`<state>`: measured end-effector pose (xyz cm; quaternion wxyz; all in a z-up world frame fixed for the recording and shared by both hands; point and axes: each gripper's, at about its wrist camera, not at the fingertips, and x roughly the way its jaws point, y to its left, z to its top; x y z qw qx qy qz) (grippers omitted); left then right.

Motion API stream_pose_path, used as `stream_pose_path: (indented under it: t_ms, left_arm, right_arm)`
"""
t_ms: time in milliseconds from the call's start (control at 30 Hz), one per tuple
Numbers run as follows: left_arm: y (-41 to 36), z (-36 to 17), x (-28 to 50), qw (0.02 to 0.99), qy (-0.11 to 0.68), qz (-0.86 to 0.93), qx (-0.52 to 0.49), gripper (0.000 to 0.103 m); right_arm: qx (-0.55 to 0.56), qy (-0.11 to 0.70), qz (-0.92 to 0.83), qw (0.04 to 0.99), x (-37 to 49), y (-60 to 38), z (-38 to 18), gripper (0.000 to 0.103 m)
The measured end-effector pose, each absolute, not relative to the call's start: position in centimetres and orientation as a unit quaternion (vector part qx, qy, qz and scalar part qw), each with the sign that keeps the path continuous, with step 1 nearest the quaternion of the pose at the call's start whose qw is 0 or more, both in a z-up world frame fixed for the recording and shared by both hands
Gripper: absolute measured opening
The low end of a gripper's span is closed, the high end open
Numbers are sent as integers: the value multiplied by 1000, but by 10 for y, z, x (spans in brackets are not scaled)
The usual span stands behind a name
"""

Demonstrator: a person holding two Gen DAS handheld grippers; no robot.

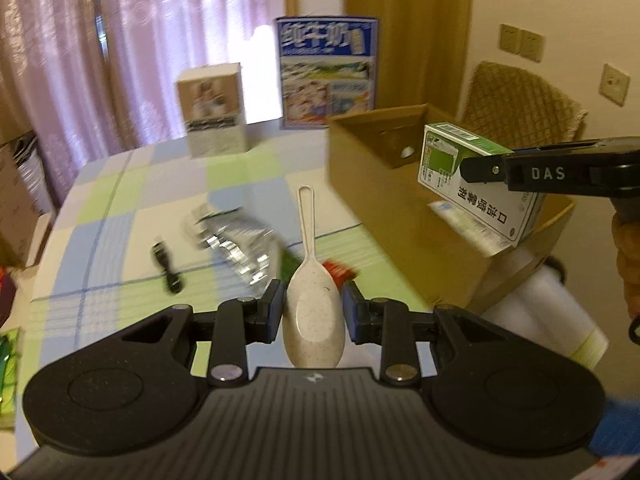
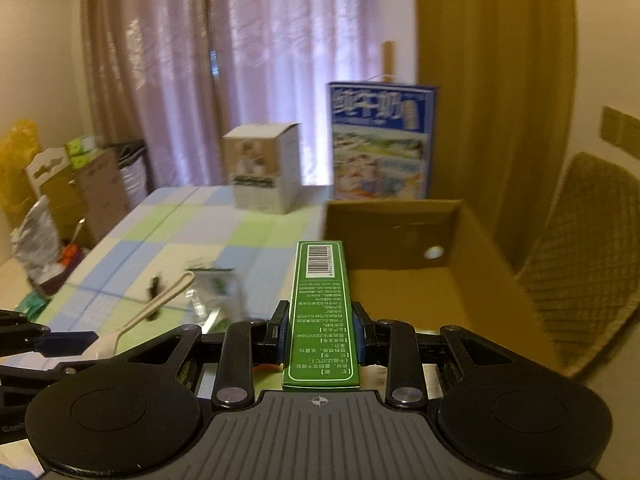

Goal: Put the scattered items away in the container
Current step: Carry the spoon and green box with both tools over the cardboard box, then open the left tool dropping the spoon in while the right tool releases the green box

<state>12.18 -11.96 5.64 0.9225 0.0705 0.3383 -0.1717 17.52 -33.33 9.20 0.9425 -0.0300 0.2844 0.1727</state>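
Left tool (image 1: pixel 313 307) is clamped on the bowl of a speckled cream spoon (image 1: pixel 312 312), handle pointing straight out ahead. Pads pinch the widest part of the bowl, probably because the thin handle would twist in the grip. Right tool (image 2: pixel 319 330) is clenched on a slim green carton (image 2: pixel 320 312), narrow faces between the pads, long axis running forward with the barcode end out front. Good hold: flat sides, no room to roll.

Both items are in the air, off the table (image 1: pixel 132 184). In the left view the green carton hangs over the near corner of the open cardboard box (image 1: pixel 372 168), which sits at the table's right edge beside a woven chair (image 1: pixel 520 100). Something pale lies in the box, too blurred to name. In the right view the carton's tip lines up with the box opening, so a drop looks close; the spoon sits just left of the box and looks next in line.

Remaining on the checked cloth: a crinkled silver packet (image 1: pixel 236 240), a small black clip-like item (image 1: pixel 168 268), and a red-and-green bit (image 1: pixel 340 270) half hidden behind the spoon. Judged: roughly mid-task.

Risk: the carton is long, so it could catch on the box rim if let go early.
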Motion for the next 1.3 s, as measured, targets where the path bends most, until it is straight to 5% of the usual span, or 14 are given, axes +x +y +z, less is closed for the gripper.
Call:
stream_pose_path:
  t_ms: [967,1067,1300]
  left_arm:
    - [-272,53,189,905,333,-258,60,27]
    - [-276,49,193,909,326,-250,73,39]
    - [-256,48,189,913,330,-233,59,39]
  right_arm:
    - [-9,321,103,941,225,-438,66,27]
    - [-9,322,104,941,227,-438,65,27]
    - [-9,323,106,940,228,-437,64,27]
